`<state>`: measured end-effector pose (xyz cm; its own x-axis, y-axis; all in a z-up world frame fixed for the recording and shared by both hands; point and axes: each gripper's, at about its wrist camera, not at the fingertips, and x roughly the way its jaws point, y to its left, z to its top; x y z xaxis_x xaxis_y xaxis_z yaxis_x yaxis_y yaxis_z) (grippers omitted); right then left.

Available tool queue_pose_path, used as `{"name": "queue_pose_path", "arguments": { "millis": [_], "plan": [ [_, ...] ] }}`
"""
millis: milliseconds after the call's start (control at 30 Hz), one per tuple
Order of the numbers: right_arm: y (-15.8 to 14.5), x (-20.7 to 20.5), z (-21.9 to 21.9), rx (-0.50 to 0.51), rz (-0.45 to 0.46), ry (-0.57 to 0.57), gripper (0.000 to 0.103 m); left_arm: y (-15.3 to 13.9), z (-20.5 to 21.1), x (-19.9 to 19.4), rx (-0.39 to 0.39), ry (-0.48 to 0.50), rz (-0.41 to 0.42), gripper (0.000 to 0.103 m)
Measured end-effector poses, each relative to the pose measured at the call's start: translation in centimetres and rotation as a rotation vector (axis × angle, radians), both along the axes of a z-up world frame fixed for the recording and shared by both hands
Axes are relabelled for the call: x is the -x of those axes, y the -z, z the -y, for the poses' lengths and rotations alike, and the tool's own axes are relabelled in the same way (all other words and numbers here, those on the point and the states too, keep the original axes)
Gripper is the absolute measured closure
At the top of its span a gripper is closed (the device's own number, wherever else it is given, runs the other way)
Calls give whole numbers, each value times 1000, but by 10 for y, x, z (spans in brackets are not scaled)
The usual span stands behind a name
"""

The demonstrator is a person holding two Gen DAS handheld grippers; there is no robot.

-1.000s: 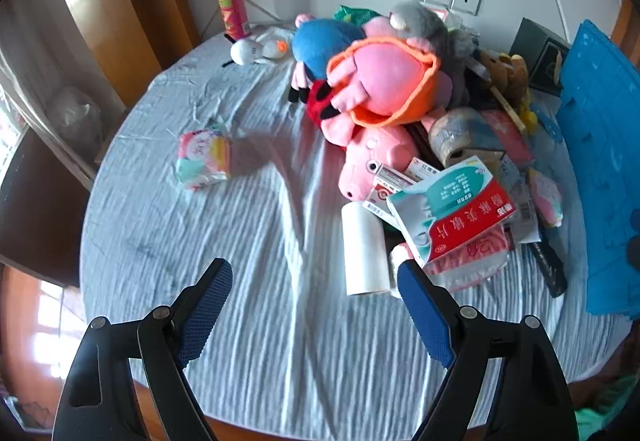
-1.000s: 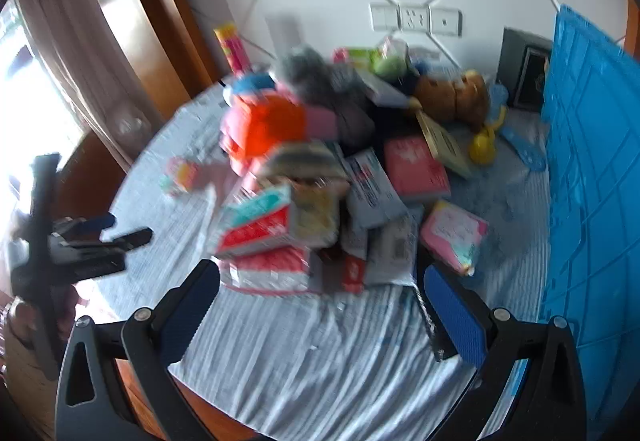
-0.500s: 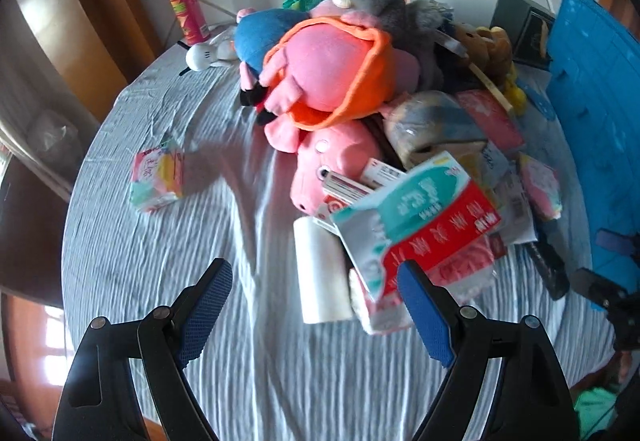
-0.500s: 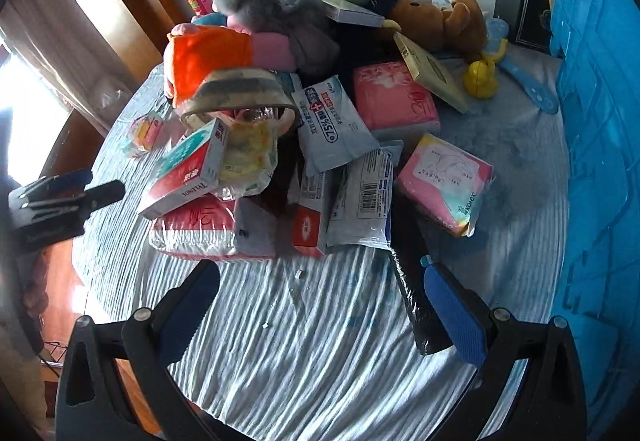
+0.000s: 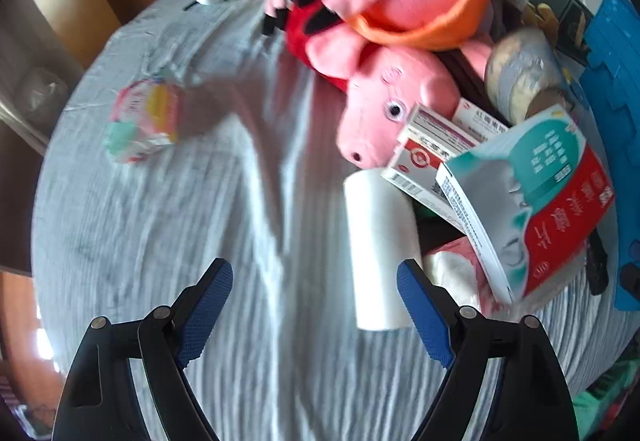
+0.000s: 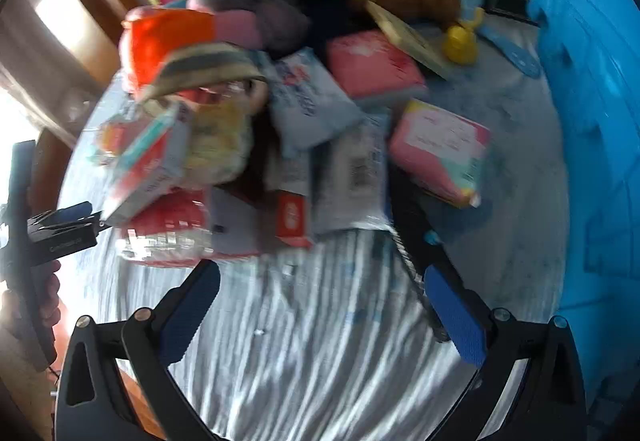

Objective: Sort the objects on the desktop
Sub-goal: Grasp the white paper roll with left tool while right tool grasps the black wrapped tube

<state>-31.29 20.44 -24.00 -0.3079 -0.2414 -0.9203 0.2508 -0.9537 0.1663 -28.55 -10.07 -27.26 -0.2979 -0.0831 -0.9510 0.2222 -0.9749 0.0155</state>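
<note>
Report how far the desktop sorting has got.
Barely begun. Done: nothing looks sorted; only a small colourful packet lies apart from the heap. In hand: nothing; the left gripper and right gripper hang open-jawed over bare cloth. Left: the heap, from the pink pig plush and white roll to the medicine boxes.

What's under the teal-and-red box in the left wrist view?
The teal-and-red box leans on a red-and-white pack and overlaps a white carton. Anything deeper is covered.
</note>
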Motion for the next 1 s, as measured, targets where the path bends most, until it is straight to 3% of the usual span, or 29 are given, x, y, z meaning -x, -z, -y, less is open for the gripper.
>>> {"name": "queue_pose_path", "arguments": {
  "millis": [367,400,433,533,600,667,767,1000],
  "plan": [
    [41,5,-39,-28,81,72,0,19,-3,24,-140,-17,-41,18],
    [43,6,-40,-30,80,73,0,22,-3,25,-162,-24,-40,24],
    [45,8,-42,-32,80,74,0,25,-1,25,-179,-31,-35,38],
    [51,12,-43,-65,67,63,0,28,2,23,-223,-14,-17,47],
    [56,15,-41,-95,59,49,0,24,3,19,-192,3,-22,48],
    [61,17,-39,-93,69,38,14,19,5,13,-138,27,-28,51],
    [66,15,-31,-139,74,11,19,16,12,3,-41,43,-10,55],
    [67,16,-34,-118,69,8,19,15,22,6,-7,76,16,53]
  ]
}}
